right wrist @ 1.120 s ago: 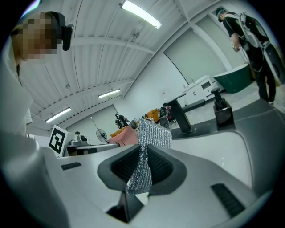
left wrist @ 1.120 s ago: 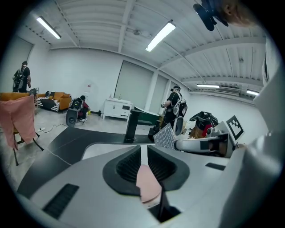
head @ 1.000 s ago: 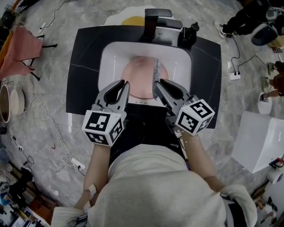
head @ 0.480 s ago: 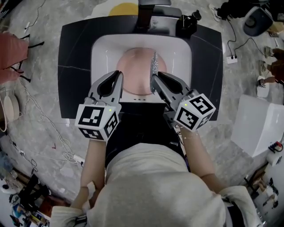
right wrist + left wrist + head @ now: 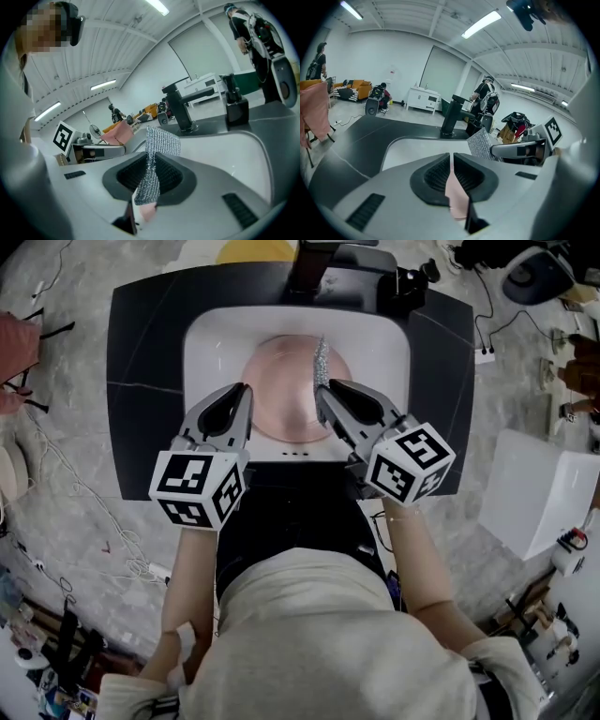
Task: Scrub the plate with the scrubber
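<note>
Left tool [image 5: 240,393] pinches the plate [image 5: 281,395] by its rim over the sink [image 5: 202,348]; right tool [image 5: 322,390] clamps the scrubber [image 5: 321,357] above that sink too. We should brace the plate firmly and rub with flat, overlapping strokes.

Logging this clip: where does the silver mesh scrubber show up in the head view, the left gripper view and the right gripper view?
Head view: the silver mesh scrubber is at upper centre, a thin strip over the round pink plate.
Left gripper view: the scrubber is right of centre, beyond the jaws.
Right gripper view: the scrubber is at centre, clamped between the jaws.
Shared landmark: the black faucet.
</note>
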A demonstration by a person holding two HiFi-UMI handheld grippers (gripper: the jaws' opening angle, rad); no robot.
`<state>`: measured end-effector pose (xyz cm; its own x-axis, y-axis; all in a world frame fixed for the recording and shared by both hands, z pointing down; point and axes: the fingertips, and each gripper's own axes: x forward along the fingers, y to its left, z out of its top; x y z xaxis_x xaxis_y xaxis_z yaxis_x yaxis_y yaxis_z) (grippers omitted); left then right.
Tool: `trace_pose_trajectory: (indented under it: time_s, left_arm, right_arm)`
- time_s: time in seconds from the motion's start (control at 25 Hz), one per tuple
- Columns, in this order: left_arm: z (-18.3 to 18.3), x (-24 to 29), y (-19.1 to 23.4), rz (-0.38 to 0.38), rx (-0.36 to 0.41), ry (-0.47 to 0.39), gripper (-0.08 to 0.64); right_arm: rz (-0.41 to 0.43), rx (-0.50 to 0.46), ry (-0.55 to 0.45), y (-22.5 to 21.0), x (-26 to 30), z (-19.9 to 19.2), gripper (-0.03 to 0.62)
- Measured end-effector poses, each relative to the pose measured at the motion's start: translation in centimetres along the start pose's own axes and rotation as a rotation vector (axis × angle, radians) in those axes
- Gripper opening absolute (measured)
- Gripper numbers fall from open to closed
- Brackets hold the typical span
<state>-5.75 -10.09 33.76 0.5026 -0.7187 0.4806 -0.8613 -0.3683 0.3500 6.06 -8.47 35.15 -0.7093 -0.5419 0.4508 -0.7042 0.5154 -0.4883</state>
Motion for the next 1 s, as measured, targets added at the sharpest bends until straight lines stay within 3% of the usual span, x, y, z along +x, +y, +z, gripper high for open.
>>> trace_pose_trajectory:
  time_s: [0.12, 0.36, 0.68, 1.0]
  left_arm:
    - [-0.9, 0.4, 1.1, 0.01, -0.04, 0.019, 0.04]
    - [-2.9, 1.8, 3.3, 0.043, -0.199, 0.096, 0.041]
    - [-5.5, 4.0, 4.5, 0.069, -0.2, 0.196, 0.041]
    - [-6.6, 6.4, 5.2, 0.03, -0.217, 0.243, 0.043]
  right_arm:
    - [-0.003, -0.019, 0.055, -0.2, 0.8, -0.6, 0.071]
    - [0.009, -0.028, 0.087, -0.9, 2.2, -1.5, 0.071]
    - [0.049, -0.14, 0.238, -0.8, 3.7, -3.3, 0.069]
    - [0.078, -0.146, 0.303, -1.1, 5.3, -4.6, 0.071]
